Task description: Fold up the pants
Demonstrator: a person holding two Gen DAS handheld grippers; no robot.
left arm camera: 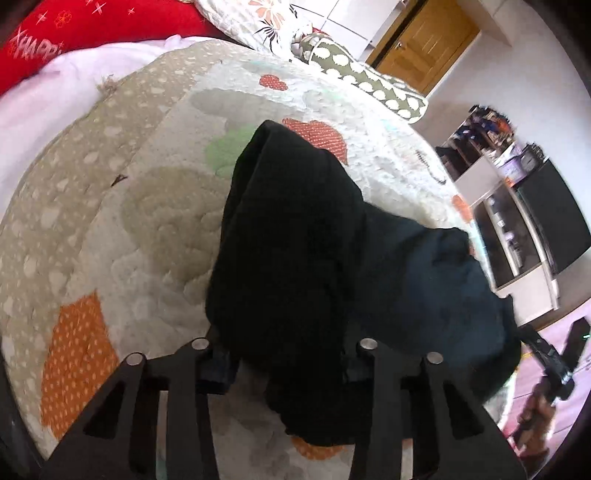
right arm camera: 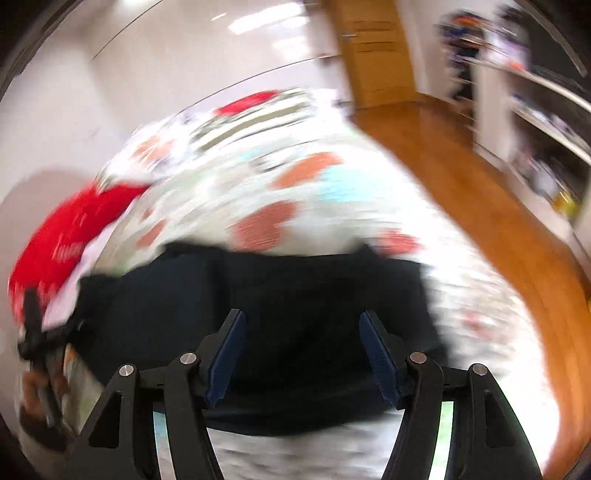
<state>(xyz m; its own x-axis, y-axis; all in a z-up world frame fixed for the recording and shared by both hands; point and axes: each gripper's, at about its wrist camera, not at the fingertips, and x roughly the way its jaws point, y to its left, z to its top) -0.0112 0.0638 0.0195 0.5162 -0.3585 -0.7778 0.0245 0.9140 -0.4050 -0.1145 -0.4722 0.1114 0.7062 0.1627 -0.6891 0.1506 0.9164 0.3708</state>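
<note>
Legible writing is limited to the red pillow point(left arm camera: 74, 33), which carries pale lettering reading roughly "HAPPI", cut off and tilted, with star and flower marks around it; in the right wrist view the same pillow point(right arm camera: 70, 236) is too blurred to read. The pants point(left arm camera: 295, 258) are black, with no label or print visible, and lie in a bunched, partly doubled heap on the quilted bedspread point(left arm camera: 129, 229), which is printed with orange dotted hearts, green and beige patches. In the right wrist view the pants point(right arm camera: 295, 295) appear as a wide dark band across the bedspread point(right arm camera: 258, 177). The left gripper point(left arm camera: 290, 354) has its jaws spread wide, with black fabric draped over and between them; whether the cloth is pinched cannot be determined. The right gripper point(right arm camera: 301, 350) is released, its blue-padded fingers point(right arm camera: 227, 354) held wide apart above the pants, contact not discernible. A wooden door point(left arm camera: 424, 40) stands beyond the bed.
</note>
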